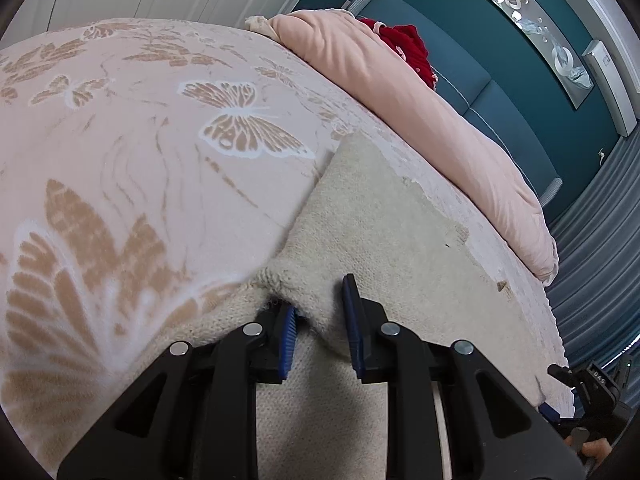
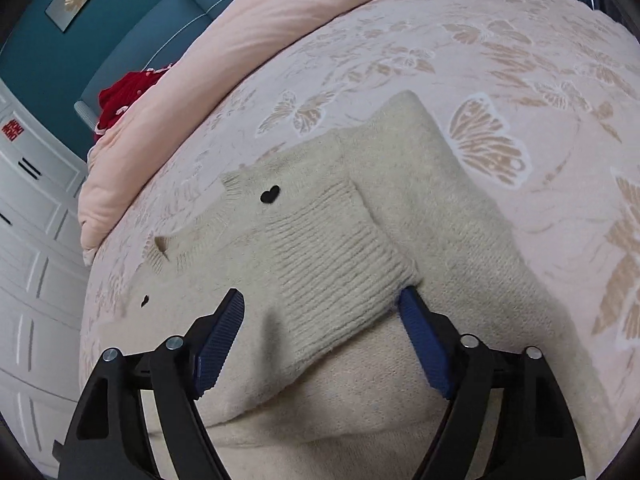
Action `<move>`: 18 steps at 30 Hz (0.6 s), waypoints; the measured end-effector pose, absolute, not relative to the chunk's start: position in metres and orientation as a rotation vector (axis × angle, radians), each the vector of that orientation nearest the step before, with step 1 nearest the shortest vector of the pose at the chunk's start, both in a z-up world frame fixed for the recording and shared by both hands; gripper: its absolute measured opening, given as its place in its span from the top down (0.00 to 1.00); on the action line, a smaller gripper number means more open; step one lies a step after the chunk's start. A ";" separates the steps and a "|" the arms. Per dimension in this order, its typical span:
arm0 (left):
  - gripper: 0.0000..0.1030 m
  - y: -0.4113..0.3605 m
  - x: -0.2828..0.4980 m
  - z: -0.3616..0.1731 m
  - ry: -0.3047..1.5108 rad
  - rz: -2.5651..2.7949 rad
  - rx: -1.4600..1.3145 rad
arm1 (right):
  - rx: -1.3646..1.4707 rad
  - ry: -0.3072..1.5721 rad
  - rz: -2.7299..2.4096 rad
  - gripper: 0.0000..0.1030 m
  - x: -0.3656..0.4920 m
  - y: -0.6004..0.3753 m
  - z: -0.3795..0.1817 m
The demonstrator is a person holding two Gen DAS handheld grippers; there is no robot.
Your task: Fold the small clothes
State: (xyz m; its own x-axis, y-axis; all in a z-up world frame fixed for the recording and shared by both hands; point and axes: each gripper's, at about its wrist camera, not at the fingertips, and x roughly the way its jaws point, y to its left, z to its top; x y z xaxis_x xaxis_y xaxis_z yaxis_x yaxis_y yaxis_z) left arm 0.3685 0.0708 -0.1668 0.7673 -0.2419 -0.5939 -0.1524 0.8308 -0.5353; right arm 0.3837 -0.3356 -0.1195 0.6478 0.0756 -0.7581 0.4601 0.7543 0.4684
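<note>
A small cream knit sweater (image 2: 320, 232) with black heart marks lies on the pink butterfly bedspread (image 2: 520, 80). One sleeve is folded across its body, the ribbed cuff (image 2: 340, 280) between the fingers of my right gripper (image 2: 322, 300), which is open just above it. In the left wrist view the sweater (image 1: 380, 220) runs away from my left gripper (image 1: 320, 296). Its jaws stand partly apart with a bunched knit edge (image 1: 288, 280) between them, touching the left pad (image 1: 289, 328); the grip is unclear.
A pink duvet (image 1: 420, 112) is heaped along the far side of the bed, with a red garment (image 1: 408, 48) behind it against the teal headboard (image 1: 480, 80). White wardrobe doors (image 2: 32, 240) stand beside the bed. The right gripper (image 1: 592, 392) shows at the lower right of the left wrist view.
</note>
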 end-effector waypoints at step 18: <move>0.84 0.071 0.373 -0.161 0.721 -0.004 -0.561 | 0.617 0.658 -0.231 0.77 0.330 -0.337 -0.064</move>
